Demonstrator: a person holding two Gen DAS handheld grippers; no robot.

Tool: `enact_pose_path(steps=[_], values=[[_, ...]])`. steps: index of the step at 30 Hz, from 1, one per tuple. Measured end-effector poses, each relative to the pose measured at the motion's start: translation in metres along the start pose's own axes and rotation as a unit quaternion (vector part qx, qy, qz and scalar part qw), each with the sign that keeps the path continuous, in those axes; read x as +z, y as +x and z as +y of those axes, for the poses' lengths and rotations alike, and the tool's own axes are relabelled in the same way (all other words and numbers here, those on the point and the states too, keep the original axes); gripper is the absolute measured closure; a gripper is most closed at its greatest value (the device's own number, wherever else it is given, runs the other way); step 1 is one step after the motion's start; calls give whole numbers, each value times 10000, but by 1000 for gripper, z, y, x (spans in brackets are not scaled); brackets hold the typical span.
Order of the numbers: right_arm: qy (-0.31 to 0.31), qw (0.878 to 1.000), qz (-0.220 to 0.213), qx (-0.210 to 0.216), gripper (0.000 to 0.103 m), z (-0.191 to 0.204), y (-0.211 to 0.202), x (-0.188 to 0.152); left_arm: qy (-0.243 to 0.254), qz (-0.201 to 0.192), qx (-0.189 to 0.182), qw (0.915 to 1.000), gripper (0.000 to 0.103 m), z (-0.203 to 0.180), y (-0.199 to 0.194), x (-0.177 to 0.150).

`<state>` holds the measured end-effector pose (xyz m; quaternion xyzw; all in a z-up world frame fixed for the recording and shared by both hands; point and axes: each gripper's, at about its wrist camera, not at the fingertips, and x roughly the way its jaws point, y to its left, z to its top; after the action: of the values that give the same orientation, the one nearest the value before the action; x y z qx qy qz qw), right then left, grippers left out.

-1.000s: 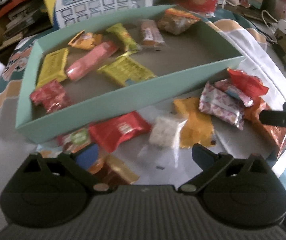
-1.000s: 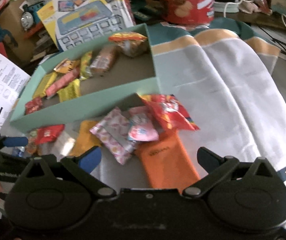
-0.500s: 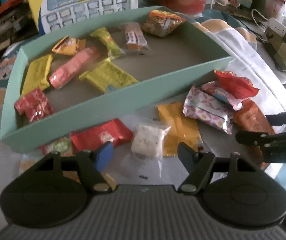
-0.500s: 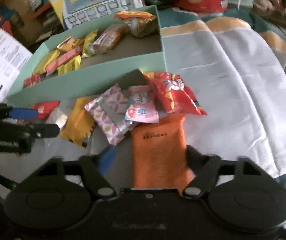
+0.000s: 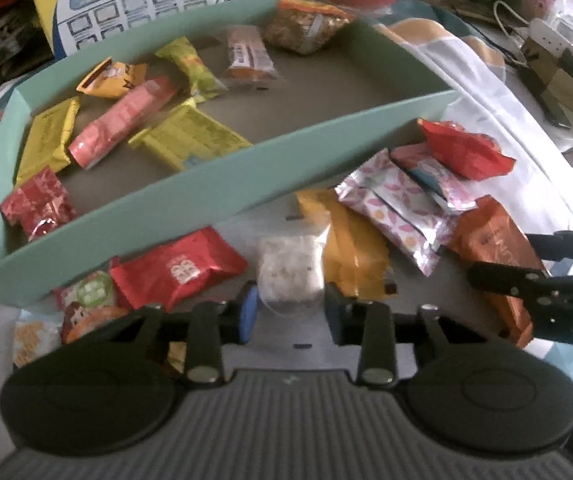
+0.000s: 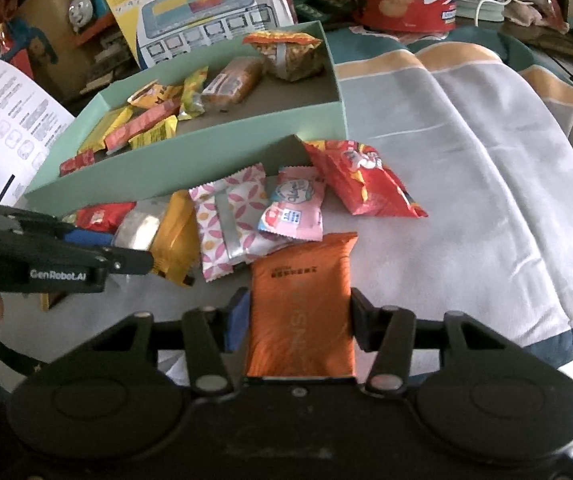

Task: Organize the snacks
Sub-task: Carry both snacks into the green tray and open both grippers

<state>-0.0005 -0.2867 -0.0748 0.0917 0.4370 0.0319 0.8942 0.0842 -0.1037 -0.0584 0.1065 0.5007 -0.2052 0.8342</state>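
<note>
Left tool (image 5: 288, 312) just closed around white packet (image 5: 290, 272), right tool (image 6: 296, 322) around orange packet (image 6: 306, 300), beside box wall (image 5: 214, 196).

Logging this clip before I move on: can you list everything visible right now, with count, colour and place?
Tray: one, mint green, on the cloth.
Snacks in tray: about eight, yellow, pink, red, brown.
Clear packet: one, whitish, between the left gripper's fingers.
Orange packet: one, between the right gripper's fingers.
Loose snacks: several, red, pink, yellow, before the tray.
Cloth: one, grey with orange and teal bands.
Toy box: one, behind the tray.
Left gripper: black, jaws just closing.
Right gripper: black, jaws just closing.
</note>
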Motion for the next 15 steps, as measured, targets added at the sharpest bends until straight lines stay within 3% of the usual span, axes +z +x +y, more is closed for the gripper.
enact_pose_path(steps=[5,15], values=[[249,9996,-66,100,54,-4,-7,-4,-191,55,77,9998,70,4,-5,-5],[418,9981,-63,446,54,2,-32,-2,-307,-188,-141,9993,70,9,-40,-10]])
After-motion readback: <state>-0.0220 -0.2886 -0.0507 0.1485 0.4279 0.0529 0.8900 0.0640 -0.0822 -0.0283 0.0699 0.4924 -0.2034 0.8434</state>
